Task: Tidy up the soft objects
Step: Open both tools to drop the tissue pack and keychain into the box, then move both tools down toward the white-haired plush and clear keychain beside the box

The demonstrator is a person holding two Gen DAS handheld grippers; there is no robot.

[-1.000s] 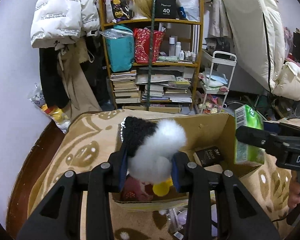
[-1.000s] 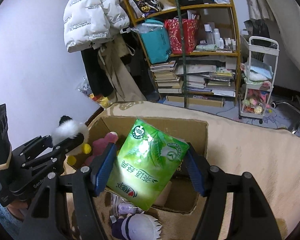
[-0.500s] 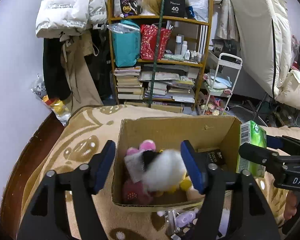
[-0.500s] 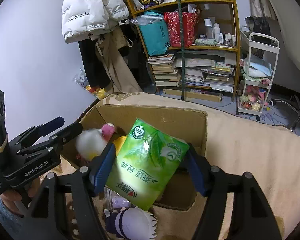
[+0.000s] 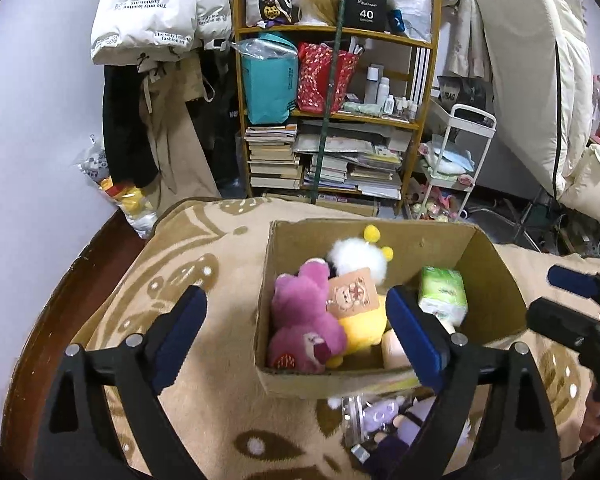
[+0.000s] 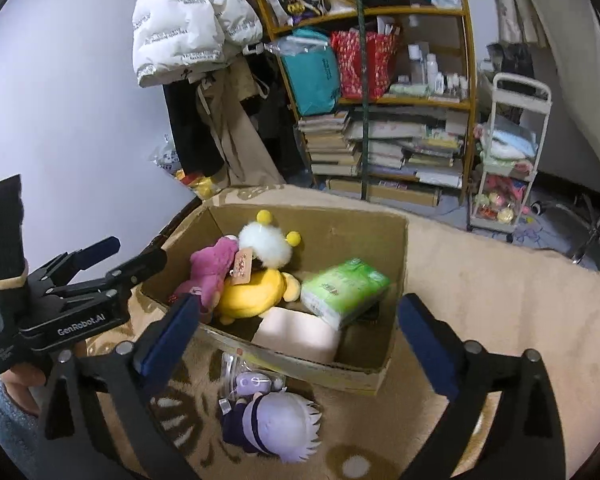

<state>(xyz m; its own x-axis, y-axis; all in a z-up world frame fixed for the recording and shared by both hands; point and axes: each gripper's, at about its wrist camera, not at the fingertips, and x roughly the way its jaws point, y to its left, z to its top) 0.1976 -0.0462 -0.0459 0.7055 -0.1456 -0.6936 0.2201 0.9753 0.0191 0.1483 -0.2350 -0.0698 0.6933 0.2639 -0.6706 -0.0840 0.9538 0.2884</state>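
A cardboard box (image 5: 496,288) (image 6: 400,248) stands on a tan patterned blanket. Inside lie a pink plush (image 5: 304,320) (image 6: 212,268), a white fluffy toy with yellow pom-poms (image 5: 354,256) (image 6: 266,242), a yellow plush (image 5: 360,330) (image 6: 256,290), a green tissue pack (image 5: 442,294) (image 6: 344,286) and a cream pad (image 6: 300,336). My left gripper (image 5: 296,334) (image 6: 138,250) is open and empty, just before the box's near left side. My right gripper (image 6: 298,330) (image 5: 556,296) is open and empty above the box's near edge. A purple-haired doll (image 6: 276,424) (image 5: 384,420) lies on the blanket in front of the box.
A bookshelf (image 5: 336,120) with books, bags and bottles stands behind the bed. A white cart (image 5: 452,168) is to its right, coats hang at left. A folded mattress (image 5: 540,72) leans at the right. The dark wooden bed edge (image 5: 60,304) runs along the left.
My left gripper opened and dropped the white fluffy toy into the box. My right gripper then opened and let the green tissue pack fall into the box. Both grippers drew back a little.
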